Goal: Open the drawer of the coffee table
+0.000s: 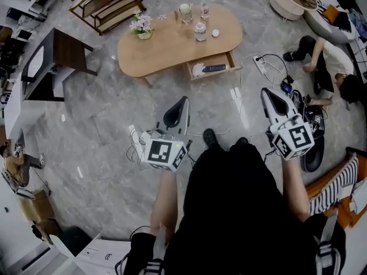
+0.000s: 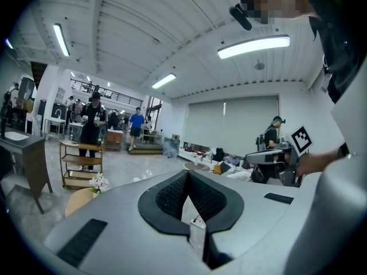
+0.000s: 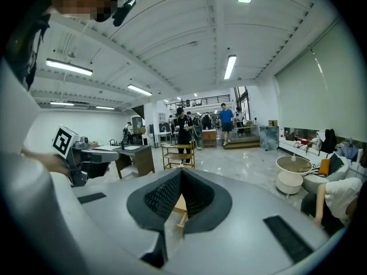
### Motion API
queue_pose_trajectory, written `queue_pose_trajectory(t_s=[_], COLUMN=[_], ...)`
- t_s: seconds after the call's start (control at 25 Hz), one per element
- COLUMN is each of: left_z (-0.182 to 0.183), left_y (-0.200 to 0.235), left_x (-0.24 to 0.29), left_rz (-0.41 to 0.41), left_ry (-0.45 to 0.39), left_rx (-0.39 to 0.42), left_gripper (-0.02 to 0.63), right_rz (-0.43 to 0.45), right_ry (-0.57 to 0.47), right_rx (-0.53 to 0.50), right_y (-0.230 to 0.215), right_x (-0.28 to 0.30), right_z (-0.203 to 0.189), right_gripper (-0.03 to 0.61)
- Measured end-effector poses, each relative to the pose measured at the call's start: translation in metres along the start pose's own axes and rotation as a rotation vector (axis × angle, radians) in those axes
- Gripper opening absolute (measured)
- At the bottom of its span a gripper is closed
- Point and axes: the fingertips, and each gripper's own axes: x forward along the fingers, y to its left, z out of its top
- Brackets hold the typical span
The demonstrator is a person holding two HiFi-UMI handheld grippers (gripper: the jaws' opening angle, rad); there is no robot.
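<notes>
Left gripper (image 1: 183, 101): held low in front of the body, on the left. Jaws pressed together at the tips with nothing between them. Pointed toward the coffee table, well apart from it.
Right gripper (image 1: 266, 91): held on the right, about level with the other. Jaws likewise pressed together and empty. Pale wood visible past the pads in the right gripper view.
Floor (image 1: 109, 113): grey marbled tile between the grippers and the table. White power strip (image 1: 261, 65) with its cable lying just right of the drawer.
Drawer (image 1: 213, 69): standing open on the near side of the table, toward the right end. Beyond both grippers, between them across the head view, touched by neither. A dark flat item and a white item lying inside.
Coffee table (image 1: 166, 47): rounded pale wooden top, farther off than the drawer front.
Tabletop: flower pot (image 1: 141, 27) at the left, bottles (image 1: 200, 30) and a glass (image 1: 184, 12) near the middle.
Farther off: wooden shelf (image 1: 109, 4) behind the table on the left, a seated person (image 1: 332, 62) on the floor at the right.
</notes>
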Motion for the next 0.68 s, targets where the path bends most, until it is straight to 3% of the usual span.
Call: queue_pose_trajectory(t_s=[0.68], left_z=[-0.012], left_y=[-0.006], left_x=[-0.008], left_rz=[-0.018], left_ry=[0.036], left_rx=[0.024], left_gripper=[0.012], right_rz=[-0.013], right_ry=[0.012], right_rx=[0.012], right_y=[0.003], right_x=[-0.005], right_z=[-0.017], right_gripper=[0.012])
